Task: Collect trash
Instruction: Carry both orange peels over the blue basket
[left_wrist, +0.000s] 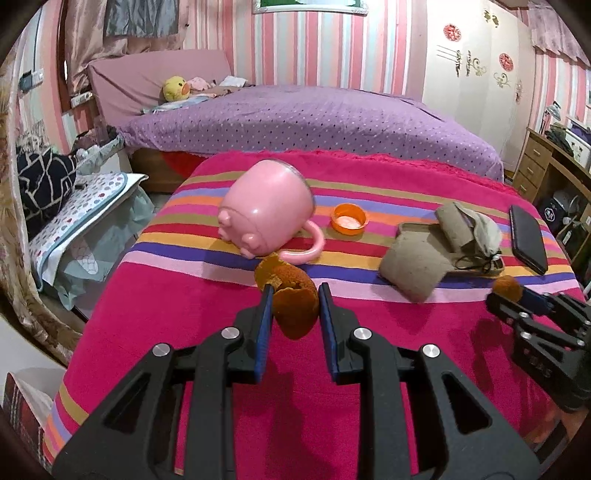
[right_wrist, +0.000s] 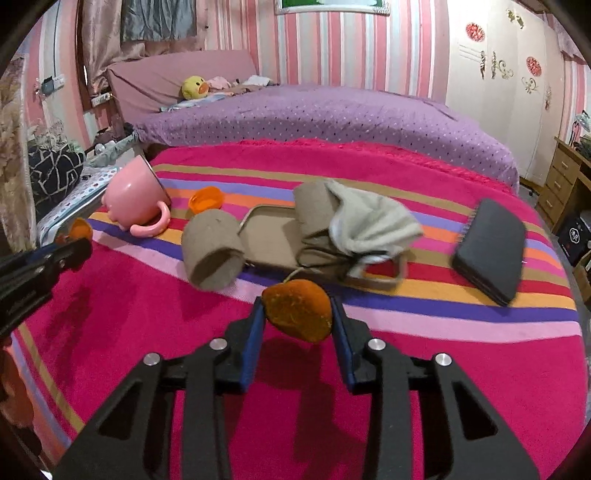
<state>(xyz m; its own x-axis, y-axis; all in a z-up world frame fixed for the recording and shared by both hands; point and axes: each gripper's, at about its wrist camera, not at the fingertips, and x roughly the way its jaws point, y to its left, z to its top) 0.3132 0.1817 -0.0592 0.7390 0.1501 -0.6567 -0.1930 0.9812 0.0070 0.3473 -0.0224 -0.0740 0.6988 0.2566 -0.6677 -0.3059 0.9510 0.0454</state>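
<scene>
- A curled piece of orange peel (left_wrist: 295, 306) sits pinched between the fingers of the left claw (left_wrist: 295, 295), lifted clear of the striped blanket (left_wrist: 184, 314) covering the table.
- A second, flatter piece of peel (right_wrist: 298, 310) is held the same way in the right claw (right_wrist: 298, 308), its long side running left to right across the gap.
- Each claw is pressed in on its own peel, so no peel lies loose on the blanket in these views.
- The left claw is at the near left of the table, the right claw at the near right, well apart.
- Just beyond the left claw lies a pink mug (left_wrist: 267, 210) tipped on its side, with a small orange cap (left_wrist: 349, 218) to its right.
- Beyond the right claw are cardboard rolls (right_wrist: 214, 251), a tray (right_wrist: 273, 236), a grey cloth (right_wrist: 369, 221) and a dark notebook (right_wrist: 491, 247) far right.
- No bin shows in either view, so I cannot tell which way the peels must be carried.
</scene>
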